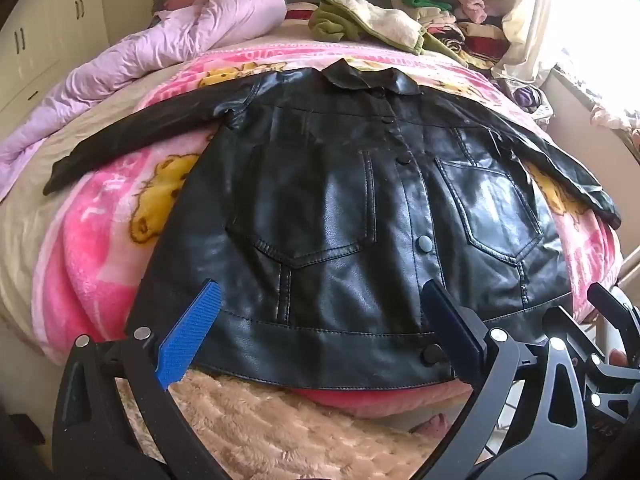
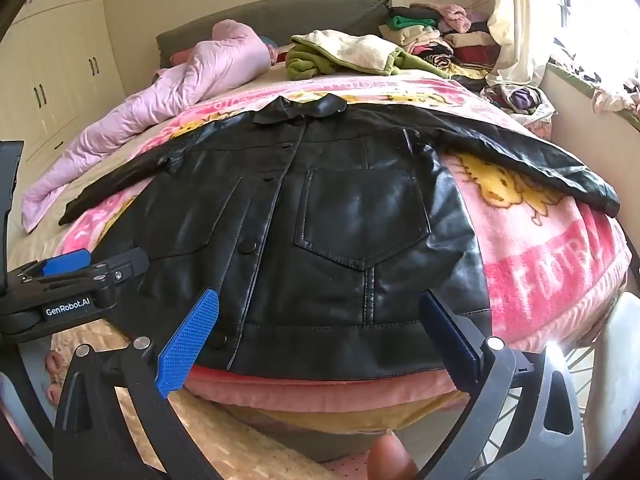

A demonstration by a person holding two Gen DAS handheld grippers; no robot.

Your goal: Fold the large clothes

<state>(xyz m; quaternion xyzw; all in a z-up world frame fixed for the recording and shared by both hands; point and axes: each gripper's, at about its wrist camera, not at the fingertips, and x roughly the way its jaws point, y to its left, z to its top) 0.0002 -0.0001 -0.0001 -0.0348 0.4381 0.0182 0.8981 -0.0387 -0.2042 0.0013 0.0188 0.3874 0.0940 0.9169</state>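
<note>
Left gripper [image 1: 320,332] and right gripper [image 2: 320,336] — both spread wide, holding nothing, poised over the hem. Black leather jacket [image 1: 360,200] lies flat, buttoned, sleeves outstretched, on pink blanket [image 1: 100,248]. Beyond — clothes pile [image 2: 420,44].

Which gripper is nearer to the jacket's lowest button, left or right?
Left. The lowest button lies between the left gripper fingers; for the right gripper it lies just outside the left finger.

Black jacket [image 1: 340,208] on pink, yellow-patterned blanket [image 1: 100,248].
</note>
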